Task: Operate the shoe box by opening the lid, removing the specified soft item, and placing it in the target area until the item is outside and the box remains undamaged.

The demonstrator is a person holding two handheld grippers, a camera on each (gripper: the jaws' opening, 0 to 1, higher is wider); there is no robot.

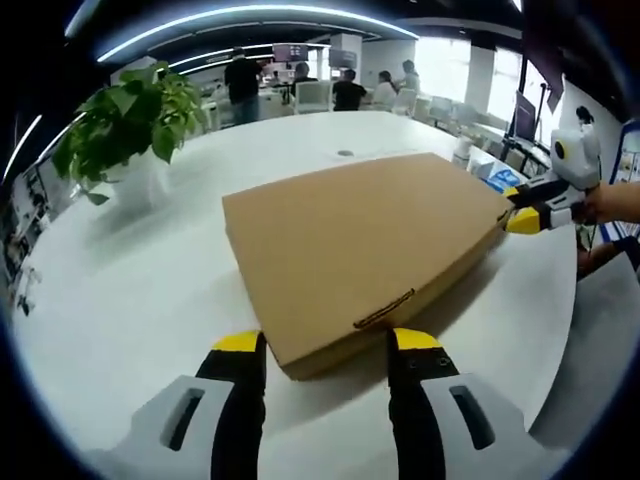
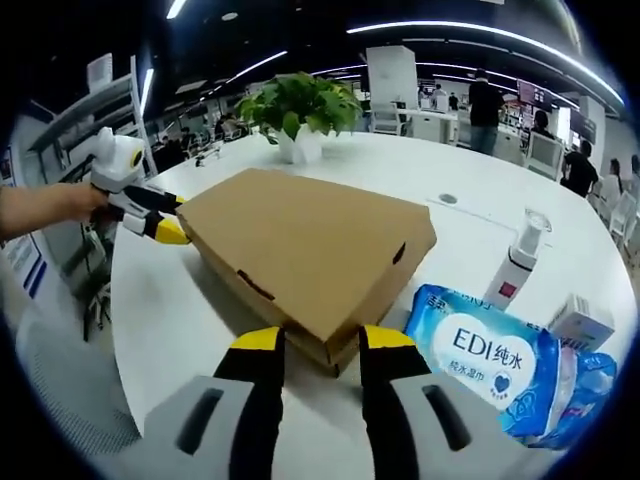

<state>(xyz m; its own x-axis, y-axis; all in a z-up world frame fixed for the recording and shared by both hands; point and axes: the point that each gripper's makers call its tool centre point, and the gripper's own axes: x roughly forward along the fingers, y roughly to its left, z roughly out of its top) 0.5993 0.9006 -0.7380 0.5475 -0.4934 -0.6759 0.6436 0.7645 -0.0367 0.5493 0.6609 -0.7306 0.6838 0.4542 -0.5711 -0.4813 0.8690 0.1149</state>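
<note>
Cardboard shoe box [image 1: 365, 255] lies lidded, contents hidden; each hand-held gripper [image 1: 328, 345] [image 2: 320, 338] gapes at a corner.

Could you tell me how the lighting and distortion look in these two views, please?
Left gripper view: ceiling strip lights bow into arcs, and the cardboard box casts a soft shadow on the table. Right gripper view: background people look small and soft; the box is evenly lit.

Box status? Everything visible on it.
The box is flat, plain brown cardboard, lid closed, with a tuck tab slot on the near edge in the left gripper view. It lies flat on the white table. The left gripper straddles one corner, jaws apart; the right gripper straddles the opposite corner. No visible tears or dents.
</note>
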